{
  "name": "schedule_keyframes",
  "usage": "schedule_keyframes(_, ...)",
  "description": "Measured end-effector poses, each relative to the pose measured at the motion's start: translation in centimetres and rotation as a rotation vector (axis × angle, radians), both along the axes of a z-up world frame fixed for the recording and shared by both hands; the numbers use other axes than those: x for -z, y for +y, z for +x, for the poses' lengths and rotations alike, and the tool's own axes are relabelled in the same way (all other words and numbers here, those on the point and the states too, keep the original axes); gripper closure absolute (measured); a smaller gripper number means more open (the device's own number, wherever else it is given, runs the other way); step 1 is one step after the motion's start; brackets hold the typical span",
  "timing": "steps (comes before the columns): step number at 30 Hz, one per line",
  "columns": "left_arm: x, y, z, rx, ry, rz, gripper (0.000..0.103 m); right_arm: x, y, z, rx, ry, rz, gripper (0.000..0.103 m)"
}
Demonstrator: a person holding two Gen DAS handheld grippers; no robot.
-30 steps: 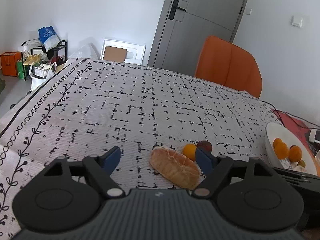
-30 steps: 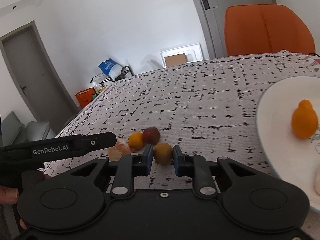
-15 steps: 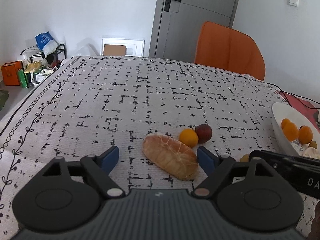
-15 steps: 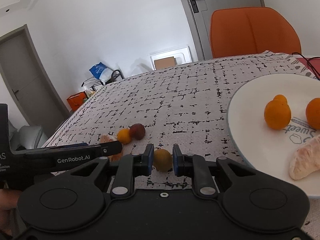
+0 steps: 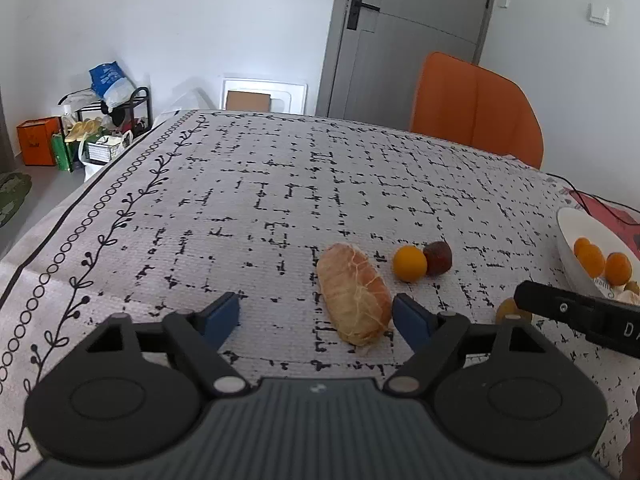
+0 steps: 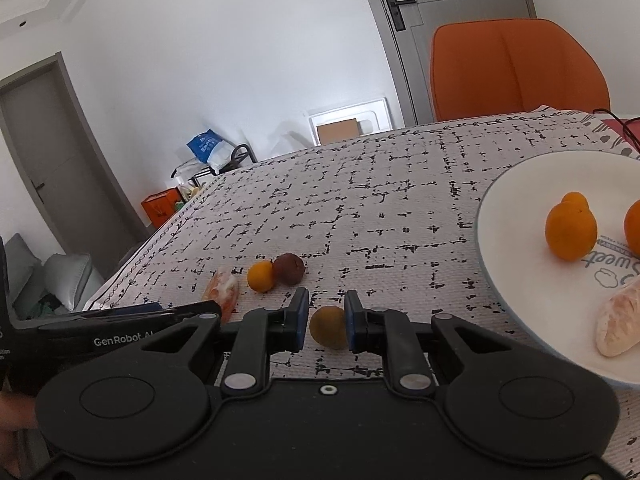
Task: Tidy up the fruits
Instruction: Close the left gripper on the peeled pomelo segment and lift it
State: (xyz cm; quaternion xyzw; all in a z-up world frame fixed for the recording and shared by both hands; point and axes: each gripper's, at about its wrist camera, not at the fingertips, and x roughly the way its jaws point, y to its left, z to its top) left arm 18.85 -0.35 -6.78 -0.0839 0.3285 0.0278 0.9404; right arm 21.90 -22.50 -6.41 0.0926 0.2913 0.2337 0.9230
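Note:
My right gripper (image 6: 327, 322) is shut on a small yellow-brown fruit (image 6: 329, 327), held just left of the white plate (image 6: 504, 280). The plate holds oranges (image 6: 571, 231) and a peeled citrus segment (image 6: 618, 324). My left gripper (image 5: 316, 316) is open above the tablecloth; a peeled pomelo-like segment (image 5: 354, 299) lies between its fingers, close to the right one. An orange (image 5: 409, 263) and a dark red fruit (image 5: 438, 258) lie touching just beyond it. They also show in the right wrist view: orange (image 6: 260, 277), dark fruit (image 6: 289, 268).
The table wears a white cloth with black marks (image 5: 280, 184). An orange chair (image 5: 476, 108) stands at the far side, a grey door (image 5: 404, 32) behind it. Boxes and bags (image 5: 80, 136) sit on the floor at the left. A red item with a cable (image 5: 600, 208) lies by the plate.
My right gripper has carried the yellow-brown fruit rightward, nearer the plate. My left gripper has shifted left, so the peeled segment now sits nearer its right finger.

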Motion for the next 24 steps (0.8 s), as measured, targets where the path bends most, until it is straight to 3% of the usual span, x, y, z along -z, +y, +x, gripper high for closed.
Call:
schedule_keyframes(9,0.0,-0.9,0.6,0.023,-0.004,-0.006,0.032,-0.1,-0.1,-0.1,-0.006,-0.002,0.006,0.089)
schedule_keyframes(15,0.1,-1.5,1.2,0.039,-0.010,0.002,0.046,0.1,-0.1,0.2,-0.008,0.006,-0.001,0.082)
schedule_keyframes(20,0.2,-1.9,1.6,0.053,-0.010,0.022,0.064,0.5,0.0,0.6,-0.015,0.008,-0.002,0.079)
schedule_keyframes(24,0.1,-1.8,1.5,0.055,-0.009,0.002,0.068,0.4,0.3,0.7,-0.034,0.015,-0.010,0.078)
